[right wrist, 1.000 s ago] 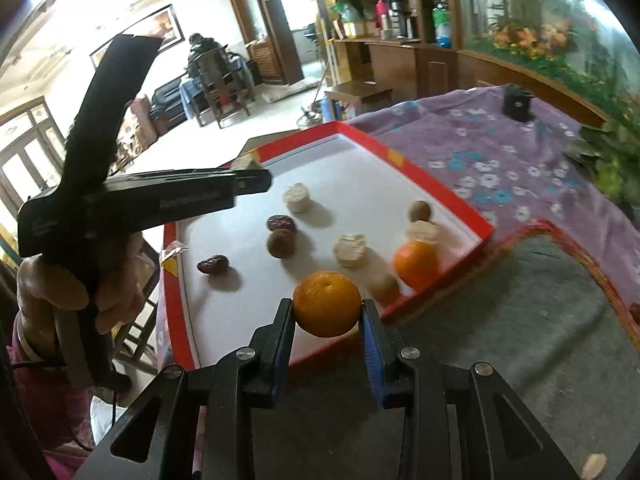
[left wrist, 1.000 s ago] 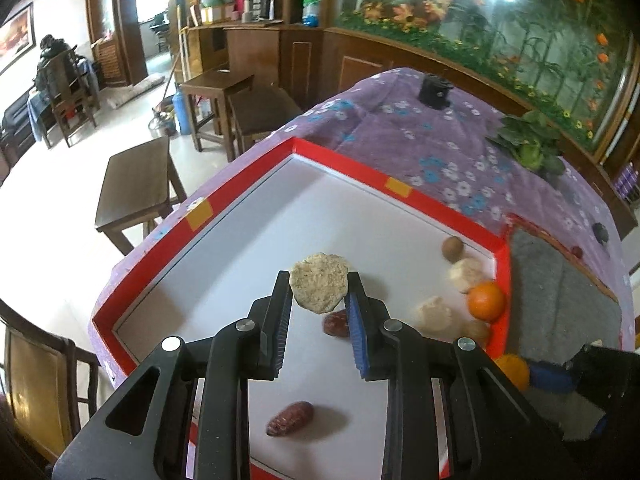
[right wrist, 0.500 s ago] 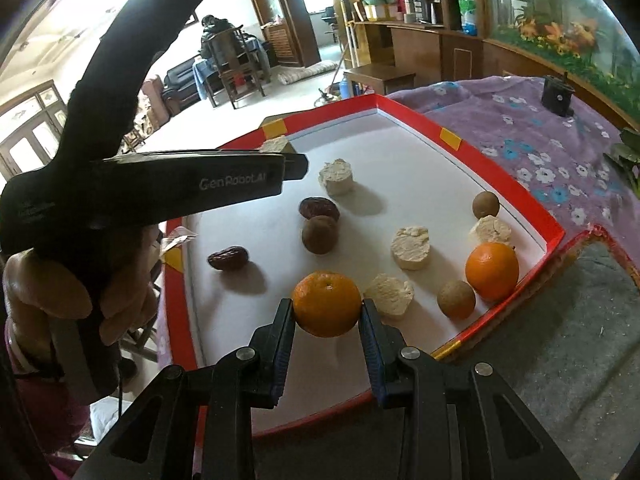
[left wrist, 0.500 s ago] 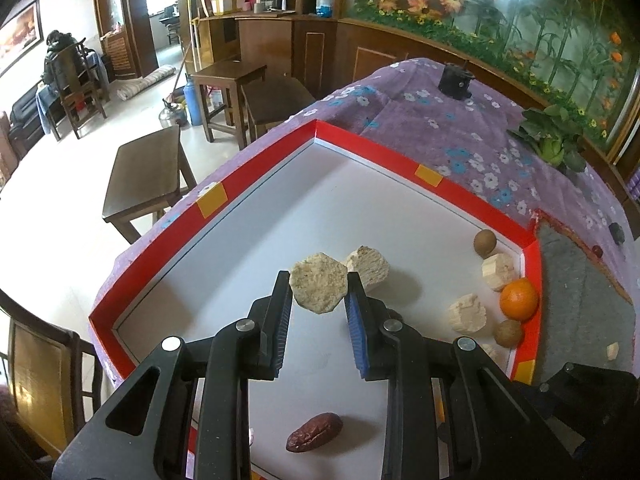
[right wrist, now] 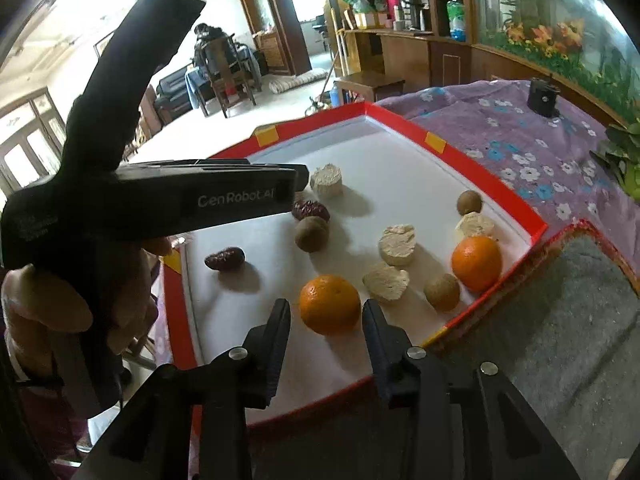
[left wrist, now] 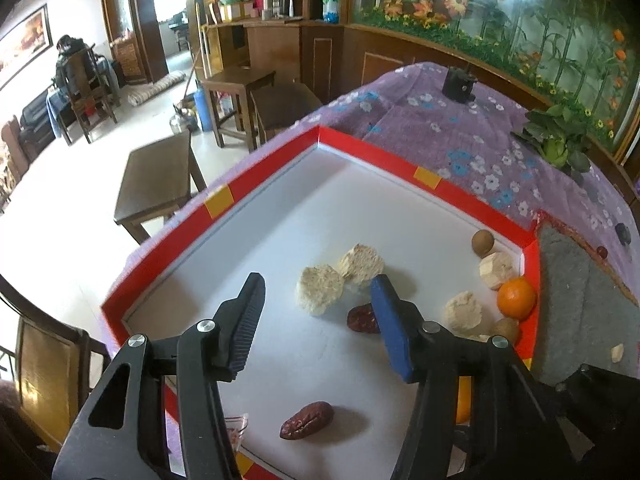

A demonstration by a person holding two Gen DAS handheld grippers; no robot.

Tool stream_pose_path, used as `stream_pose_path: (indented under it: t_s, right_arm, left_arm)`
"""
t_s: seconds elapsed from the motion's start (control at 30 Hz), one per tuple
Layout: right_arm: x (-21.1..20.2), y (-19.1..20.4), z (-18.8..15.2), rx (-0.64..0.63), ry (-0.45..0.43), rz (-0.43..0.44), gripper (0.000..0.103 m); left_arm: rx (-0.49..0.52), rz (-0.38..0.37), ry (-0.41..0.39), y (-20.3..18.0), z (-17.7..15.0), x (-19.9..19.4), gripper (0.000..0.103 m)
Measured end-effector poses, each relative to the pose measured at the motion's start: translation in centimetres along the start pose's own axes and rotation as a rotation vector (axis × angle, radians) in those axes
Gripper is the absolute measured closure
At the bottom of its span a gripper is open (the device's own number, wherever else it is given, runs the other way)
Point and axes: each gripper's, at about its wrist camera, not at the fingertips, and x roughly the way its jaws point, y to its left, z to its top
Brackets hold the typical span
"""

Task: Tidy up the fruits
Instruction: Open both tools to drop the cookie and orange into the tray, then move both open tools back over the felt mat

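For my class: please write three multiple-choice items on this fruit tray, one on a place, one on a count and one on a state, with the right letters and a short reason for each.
1. Where do the two dates lie?
A. inside the tray
B. outside it
C. held in a gripper

2. How many oranges are there?
A. one
B. two
C. four

3. How is the left gripper?
A. shut on a date
B. shut on an orange
C. open, gripping nothing

Answers:
1. A: both rest on the white floor inside the red rim.
2. B: the right wrist view shows two.
3. C: its jaws have just been opening. They stand wide apart, and the pale piece lies on the tray untouched.
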Motion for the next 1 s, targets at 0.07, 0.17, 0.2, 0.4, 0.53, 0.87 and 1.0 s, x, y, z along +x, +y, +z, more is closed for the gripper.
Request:
stream_pose_path:
  t_s: [0.07, 0.17, 0.2, 0.4, 0.53, 0.87, 1.0]
  right_arm:
    - [-1.2, -0.4, -0.2, 0.015, -0.026, -0.006, 0.062]
    - [-2.7, -1.5, -0.5, 0.04, -0.053, -0.025, 0.059]
    - [-3.2, -1.9, -0.7, 0.05, -0.058, -0.035, 0.058]
    - [-5.9, -5.4, -2.4, 0.129, -0.082, -0.102, 0.058]
    - [-7.4, -7.6, -3.9, 0.184, -0.092, -0.139, 0.058]
    - [-11.5, -12.0, -7.8, 0.281, -0.104, -0.245, 0.057]
    - [-12.9, -13.6, -9.2, 0.32, -0.104, -0.284, 0.057]
  left_arm:
    - [0.009, -0.002, -0.014, -0.5, 0.1, -0.6, 0.047]
    - [0.029, -0.023, -0.028, -1.8, 0.1, -1.6, 0.047]
    - [0.039, -0.034, -0.033, -2.3, 0.1, -1.9, 0.047]
    - [0.101, -0.095, -0.04, -6.2, -0.4, -3.3, 0.047]
    - [0.142, -0.131, -0.042, -9.0, -0.7, -3.9, 0.047]
    - [0.242, -0.211, -0.02, -15.8, -2.2, -4.5, 0.047]
    - [0.276, -0.239, -0.015, -18.1, -2.6, -4.8, 0.047]
